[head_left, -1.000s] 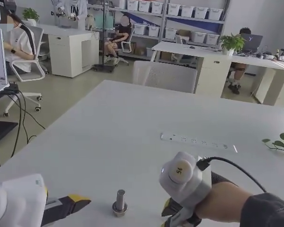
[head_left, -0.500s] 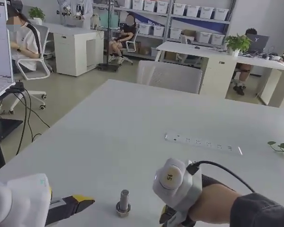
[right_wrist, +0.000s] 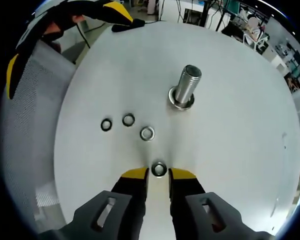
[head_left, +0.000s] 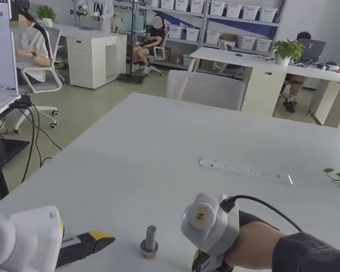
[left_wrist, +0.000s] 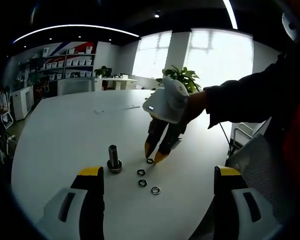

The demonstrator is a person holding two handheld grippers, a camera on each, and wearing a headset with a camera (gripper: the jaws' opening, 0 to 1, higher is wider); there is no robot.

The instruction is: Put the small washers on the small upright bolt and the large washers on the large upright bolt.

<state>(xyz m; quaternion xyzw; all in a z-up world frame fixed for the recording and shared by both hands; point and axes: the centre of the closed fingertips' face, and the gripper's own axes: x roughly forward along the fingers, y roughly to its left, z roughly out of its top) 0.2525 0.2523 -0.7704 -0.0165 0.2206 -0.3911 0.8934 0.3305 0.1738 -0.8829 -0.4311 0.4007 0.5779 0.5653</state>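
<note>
Our right gripper [right_wrist: 159, 175] straddles a washer [right_wrist: 159, 168], grip unclear | left gripper [left_wrist: 158, 172] released | thin, slippery: we'd pinch its rim.

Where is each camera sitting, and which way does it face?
Head view: on the person's head, looking forward and down across the white table; a hand and sleeve show.
Left gripper view: on the left gripper, facing the right gripper; own jaws show.
Right gripper view: on the right gripper, aimed at small steel washers; own jaws show.
All share the upright steel bolt.
</note>
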